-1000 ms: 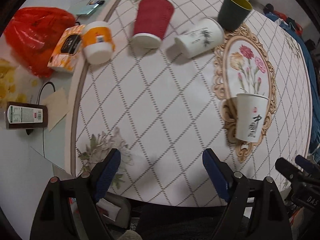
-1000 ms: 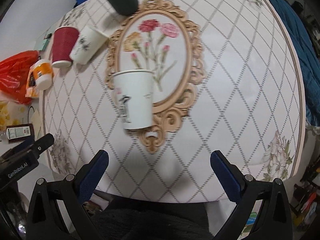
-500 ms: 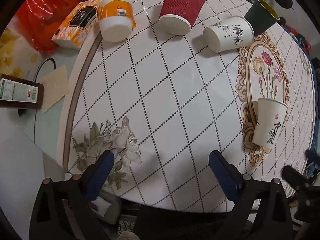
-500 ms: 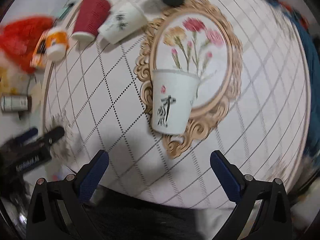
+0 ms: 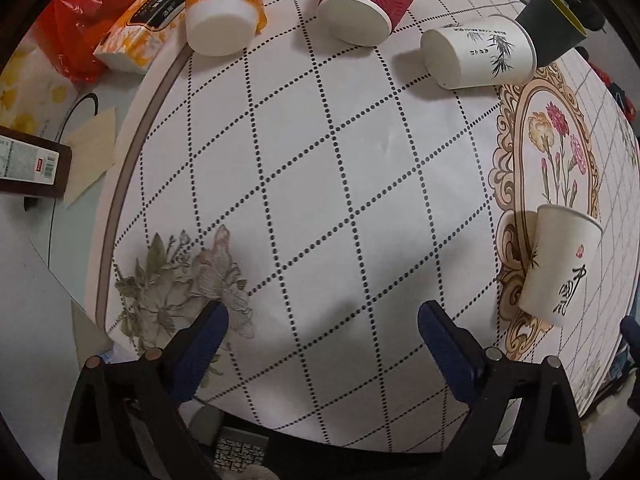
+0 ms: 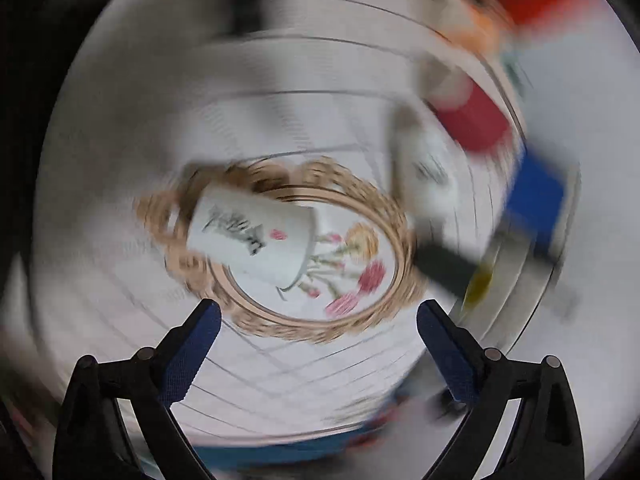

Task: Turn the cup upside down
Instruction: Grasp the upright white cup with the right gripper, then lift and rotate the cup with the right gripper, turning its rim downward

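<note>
White paper cup (image 5: 560, 264) with black calligraphy stands mouth-up on the gold floral frame of the counter (image 5: 320, 184), to the right in my left wrist view. Left tool (image 5: 320, 332) is spread wide, holding nothing, over bare cloth near the counter edge. Right tool (image 6: 318, 332) is also wide and empty; its view is heavily smeared, but I see the cup (image 6: 252, 240) ahead, between and beyond its fingers, not touching.
</note>
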The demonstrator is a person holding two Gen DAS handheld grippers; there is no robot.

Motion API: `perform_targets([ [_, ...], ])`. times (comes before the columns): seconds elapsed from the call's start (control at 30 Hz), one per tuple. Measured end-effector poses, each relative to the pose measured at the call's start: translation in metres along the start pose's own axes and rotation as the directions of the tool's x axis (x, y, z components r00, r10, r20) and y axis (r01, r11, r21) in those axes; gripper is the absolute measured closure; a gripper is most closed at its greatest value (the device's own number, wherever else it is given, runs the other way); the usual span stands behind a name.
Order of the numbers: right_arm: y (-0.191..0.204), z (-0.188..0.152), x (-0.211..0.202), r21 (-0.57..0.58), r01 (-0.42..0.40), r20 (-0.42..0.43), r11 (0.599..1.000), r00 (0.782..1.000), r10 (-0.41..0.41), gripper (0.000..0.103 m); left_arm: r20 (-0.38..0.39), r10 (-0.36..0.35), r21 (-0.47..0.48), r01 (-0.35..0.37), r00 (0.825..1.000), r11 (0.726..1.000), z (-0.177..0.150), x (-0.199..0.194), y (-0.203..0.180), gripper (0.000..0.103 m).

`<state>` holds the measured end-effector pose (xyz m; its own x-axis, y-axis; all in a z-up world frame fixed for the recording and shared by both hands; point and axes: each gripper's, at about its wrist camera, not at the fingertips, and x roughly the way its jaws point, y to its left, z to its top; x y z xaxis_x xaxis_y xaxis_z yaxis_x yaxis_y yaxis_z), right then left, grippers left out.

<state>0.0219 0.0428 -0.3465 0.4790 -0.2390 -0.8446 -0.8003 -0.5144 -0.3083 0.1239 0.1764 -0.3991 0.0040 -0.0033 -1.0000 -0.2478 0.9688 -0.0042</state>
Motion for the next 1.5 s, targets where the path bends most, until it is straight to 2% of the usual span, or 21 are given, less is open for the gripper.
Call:
perform_targets([
  [0.03, 0.014, 0.001, 0.004, -0.14, 0.037, 0.007, 0.99, 0.999, -0.036, 0.003, 0.0, 0.003, -0.004, -0.003, 1.0, 1.0, 0.0, 0.001, -0.001, 0.006],
  [0.1, 0.037, -0.001, 0.013, -0.365, 0.117, 0.035, 0.924, 0.993, -0.111, 0.003, -0.004, 0.002, -0.016, -0.002, 1.0, 1.0, 0.002, 0.006, -0.001, 0.006],
  [0.13, 0.049, -0.006, 0.019, -0.494, 0.165, 0.065, 0.854, 0.986, -0.153, 0.003, -0.006, 0.003, -0.022, -0.003, 1.0, 1.0, 0.003, 0.007, -0.001, 0.006],
  [0.17, 0.056, -0.006, 0.023, -0.555, 0.191, 0.085, 0.81, 0.981, -0.173, 0.003, -0.008, 0.005, -0.026, -0.005, 1.0, 1.0, 0.003, 0.01, -0.001, 0.005],
  [0.2, 0.063, -0.011, 0.03, -0.635, 0.226, 0.117, 0.739, 0.973, -0.198, 0.003, -0.011, 0.007, -0.03, -0.008, 1.0, 1.0, 0.004, 0.012, 0.0, 0.005],
  [0.27, 0.069, -0.015, 0.04, -0.725, 0.268, 0.161, 0.635, 0.962, -0.221, 0.003, -0.016, 0.007, -0.036, -0.007, 1.0, 0.999, 0.005, 0.017, 0.001, 0.005],
  [0.4, 0.075, -0.017, 0.06, -0.818, 0.298, 0.214, 0.491, 0.952, -0.221, 0.004, -0.032, 0.007, -0.046, -0.009, 0.999, 0.999, 0.008, 0.027, 0.008, 0.005],
  [0.53, 0.076, -0.012, 0.073, -0.849, 0.311, 0.246, 0.427, 0.948, -0.202, 0.004, -0.044, 0.003, -0.052, -0.005, 0.999, 0.999, 0.01, 0.036, 0.014, 0.005],
  [0.83, 0.079, -0.005, 0.093, -0.872, 0.295, 0.256, 0.391, 0.955, -0.149, 0.011, -0.051, 0.008, -0.041, -0.01, 0.999, 0.999, 0.019, 0.047, 0.017, 0.006],
  [0.9, 0.078, -0.005, 0.098, -0.873, 0.291, 0.251, 0.391, 0.956, -0.15, 0.022, -0.049, 0.009, -0.037, -0.01, 0.999, 0.999, 0.023, 0.047, 0.017, 0.006],
  [1.0, 0.076, -0.004, 0.103, -0.872, 0.285, 0.243, 0.399, 0.958, -0.153, 0.033, -0.047, 0.013, -0.03, -0.014, 0.999, 0.999, 0.042, 0.05, 0.003, 0.006],
  [1.33, 0.076, 0.008, 0.095, -0.827, 0.307, 0.276, 0.471, 0.951, -0.137, 0.036, -0.04, 0.031, -0.009, -0.032, 0.999, 0.999, 0.053, 0.048, -0.005, 0.006],
  [1.5, 0.07, 0.021, 0.084, -0.776, 0.3, 0.276, 0.555, 0.953, -0.129, 0.037, -0.031, 0.041, -0.002, -0.041, 0.999, 0.999, 0.044, 0.031, -0.016, 0.006],
])
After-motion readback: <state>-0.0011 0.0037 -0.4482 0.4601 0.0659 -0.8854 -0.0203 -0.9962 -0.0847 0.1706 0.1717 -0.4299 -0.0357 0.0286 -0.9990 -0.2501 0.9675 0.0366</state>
